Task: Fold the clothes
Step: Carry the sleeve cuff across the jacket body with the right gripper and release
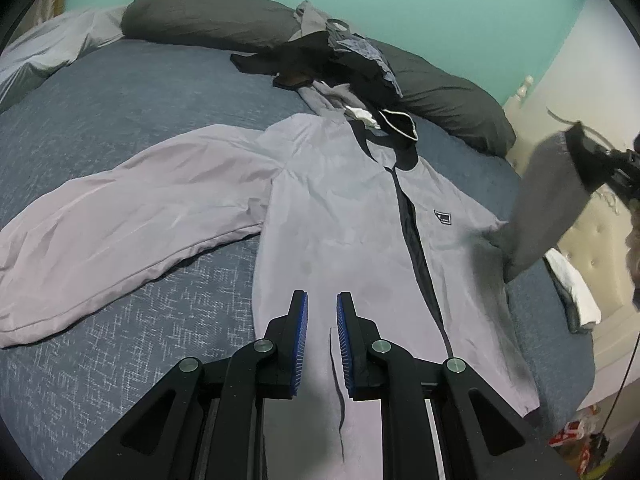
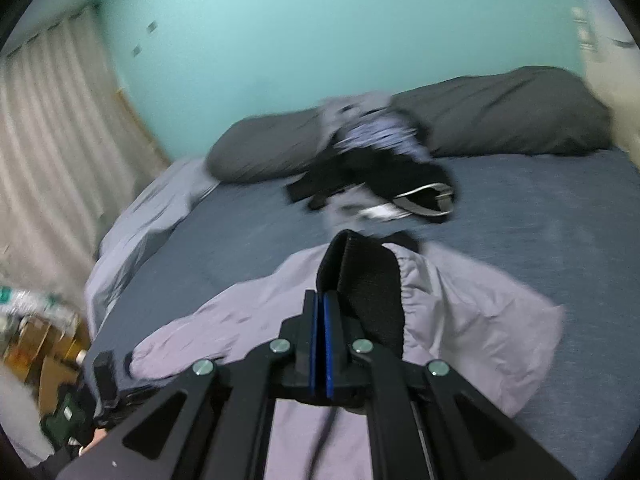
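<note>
The bed takes up most of the room, its blue cover bare on the near left side; two dark pillows lie along the green wall, with a heap of unfolded clothes just in front of them. The grey jacket lies front-up across the middle, zip partly open, one sleeve spread flat towards the left edge. The other sleeve is raised off the bed; the right gripper has its jaws clamped on the black cuff. The left gripper hovers over the hem, fingers slightly parted, nothing between them that I can see. I judge the first sleeve fold is in hand; next the cuff needs carrying across the chest and laying flat. The bed's right edge is close by; there's ample open cover leftward.
</note>
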A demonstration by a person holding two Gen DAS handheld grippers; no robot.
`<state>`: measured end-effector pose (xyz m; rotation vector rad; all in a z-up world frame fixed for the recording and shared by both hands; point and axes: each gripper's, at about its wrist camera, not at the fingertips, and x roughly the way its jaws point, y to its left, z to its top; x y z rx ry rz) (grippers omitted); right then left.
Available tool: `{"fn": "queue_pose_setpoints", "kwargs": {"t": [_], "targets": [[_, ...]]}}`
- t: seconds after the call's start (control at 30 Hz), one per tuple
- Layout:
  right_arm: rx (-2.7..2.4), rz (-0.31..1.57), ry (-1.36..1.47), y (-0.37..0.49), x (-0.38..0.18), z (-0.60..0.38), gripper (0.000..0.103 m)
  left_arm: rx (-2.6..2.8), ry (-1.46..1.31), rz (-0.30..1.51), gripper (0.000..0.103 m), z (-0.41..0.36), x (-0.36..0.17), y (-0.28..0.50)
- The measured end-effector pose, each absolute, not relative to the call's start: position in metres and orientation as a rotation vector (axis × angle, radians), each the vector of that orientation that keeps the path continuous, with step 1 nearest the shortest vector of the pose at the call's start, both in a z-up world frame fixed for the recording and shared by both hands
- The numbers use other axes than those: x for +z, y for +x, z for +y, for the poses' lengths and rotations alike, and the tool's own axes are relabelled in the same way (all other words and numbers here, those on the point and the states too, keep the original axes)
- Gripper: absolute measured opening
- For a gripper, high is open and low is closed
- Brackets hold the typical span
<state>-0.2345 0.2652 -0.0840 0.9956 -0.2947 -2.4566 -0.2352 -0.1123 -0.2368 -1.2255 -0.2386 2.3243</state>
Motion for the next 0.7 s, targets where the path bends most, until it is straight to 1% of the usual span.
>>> {"fn": "queue_pose_setpoints", "kwargs": {"t": [0.17,0.3,0.47,0.63,0.7], "targets": [[-2.309,-0.247,1.071,-0.23,-0.13,0.182,0.003,2.321,-1.226,-0.258,0.016,-0.124,-0.237,-0.232],[-2.208,-0.25,1.149,-0.22,-0.175,0.14,0.003,2.312,-1.234,-0.274,0.016,-0.131,-0.241,-0.23],[-2.121,-0.238,1.227,-0.202,-0.221,0.113,0.003,2.299,-1.245,-0.286,0.016,-0.132,-0.247,-0.231],[-2.074,-0.219,1.296,-0.194,-0.25,0.105,0.003,2.28,-1.253,-0.275,0.016,-0.126,-0.251,-0.231],[-2.062,-0.212,1.311,-0.191,-0.257,0.104,0.006,2.272,-1.256,-0.262,0.016,-0.121,-0.253,-0.232]]}}
